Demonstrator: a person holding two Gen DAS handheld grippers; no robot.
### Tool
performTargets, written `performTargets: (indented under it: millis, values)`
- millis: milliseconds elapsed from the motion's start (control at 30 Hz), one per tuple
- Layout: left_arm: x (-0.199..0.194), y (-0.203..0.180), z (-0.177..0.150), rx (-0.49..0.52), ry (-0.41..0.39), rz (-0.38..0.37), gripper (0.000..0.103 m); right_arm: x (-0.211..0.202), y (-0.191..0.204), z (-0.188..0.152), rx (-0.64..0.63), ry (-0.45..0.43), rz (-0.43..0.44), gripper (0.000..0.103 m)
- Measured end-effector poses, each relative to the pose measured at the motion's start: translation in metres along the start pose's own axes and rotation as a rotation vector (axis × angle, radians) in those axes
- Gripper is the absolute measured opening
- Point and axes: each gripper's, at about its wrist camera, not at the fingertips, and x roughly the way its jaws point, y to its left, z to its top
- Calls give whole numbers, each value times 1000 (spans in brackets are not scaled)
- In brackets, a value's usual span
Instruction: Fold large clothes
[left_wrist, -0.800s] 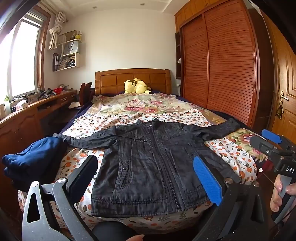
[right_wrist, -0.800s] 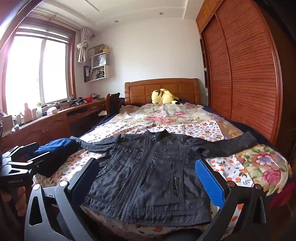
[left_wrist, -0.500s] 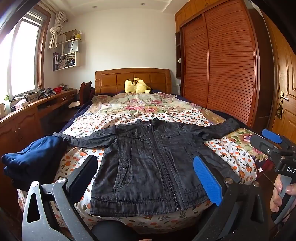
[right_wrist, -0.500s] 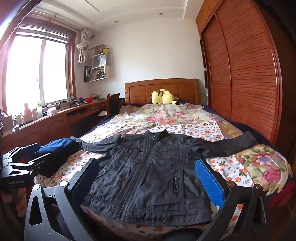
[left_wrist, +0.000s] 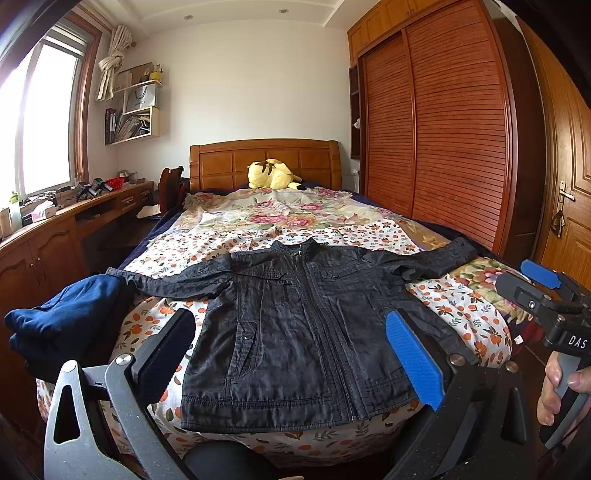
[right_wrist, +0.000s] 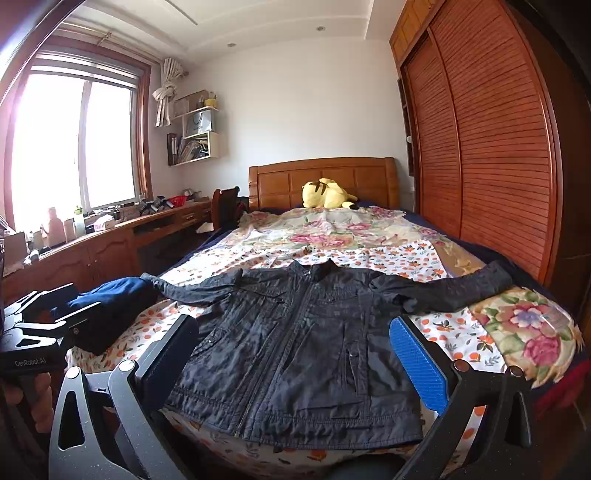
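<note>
The left claw (left_wrist: 291, 354) is hovering spread wide with nothing between its fingers, one pad black and the other blue, above the hem end of a black jacket (left_wrist: 306, 332). The right claw (right_wrist: 295, 358) is gaping just as wide and gripping nothing, poised above the same hem. The jacket is lying face up and zipped on the floral bedspread (left_wrist: 266, 221) at the foot of the bed, both sleeves stretching outward (the right one reaching the bed's edge). Just beside the jacket's left sleeve a folded navy garment (left_wrist: 70, 321) is sitting. Well beyond the jacket's collar, a yellow plush toy (left_wrist: 273, 174) is resting against the wooden headboard (left_wrist: 229, 158).
</note>
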Motion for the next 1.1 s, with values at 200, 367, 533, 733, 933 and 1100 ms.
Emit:
performTargets:
  millis: [200, 367, 533, 733, 933, 1100]
  values:
    - [0, -1, 2, -4, -1, 0, 103, -4, 3, 1, -3, -4, 2, 103]
    - [0, 0, 1, -4, -1, 0, 103, -5, 2, 1, -2, -4, 3, 103]
    - [-1, 0, 1, -5, -2, -1, 103, -4, 2, 1, -1, -4, 4, 103]
    - [0, 0, 0, -4, -2, -1, 103, -4, 2, 1, 0, -4, 4, 103]
    - [-1, 0, 0, -6, -1, -1, 103, -4, 2, 1, 0, -4, 4, 103]
    - [0, 1, 0, -8, 1, -2, 103, -4, 2, 0, 0, -4, 4, 103]
